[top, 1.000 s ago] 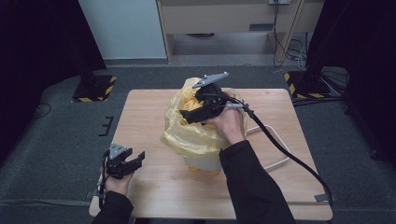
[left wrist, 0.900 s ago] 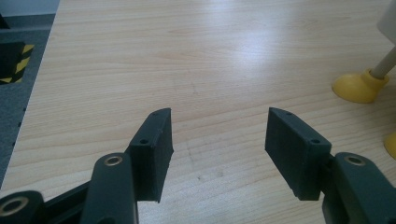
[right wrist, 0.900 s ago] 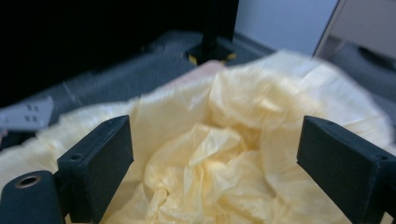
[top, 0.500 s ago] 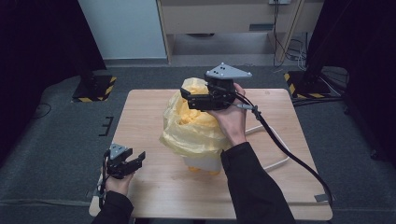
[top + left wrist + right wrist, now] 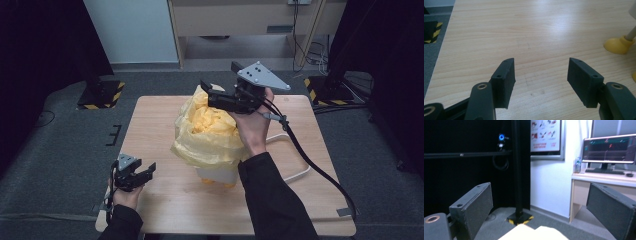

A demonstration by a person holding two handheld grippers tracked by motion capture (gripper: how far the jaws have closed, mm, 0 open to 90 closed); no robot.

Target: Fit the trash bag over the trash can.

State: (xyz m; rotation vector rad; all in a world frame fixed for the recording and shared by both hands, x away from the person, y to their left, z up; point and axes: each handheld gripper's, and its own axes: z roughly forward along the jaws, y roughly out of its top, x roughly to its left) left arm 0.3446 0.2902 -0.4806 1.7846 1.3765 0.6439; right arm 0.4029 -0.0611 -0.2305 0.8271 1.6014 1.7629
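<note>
Right gripper point(image 5: 212, 92) risen above yellow bag point(image 5: 210, 132).

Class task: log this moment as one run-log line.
right gripper: open, above yellow bag | left gripper: open, empty | table: wooden

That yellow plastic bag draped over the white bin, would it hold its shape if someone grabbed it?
Probably not: the yellow plastic bag hangs crumpled and puffed, so it looks thin, floppy and light. Its sheen suggests it may slip. The white bin under it stands on small yellow feet, so a tug might tip it.
</note>
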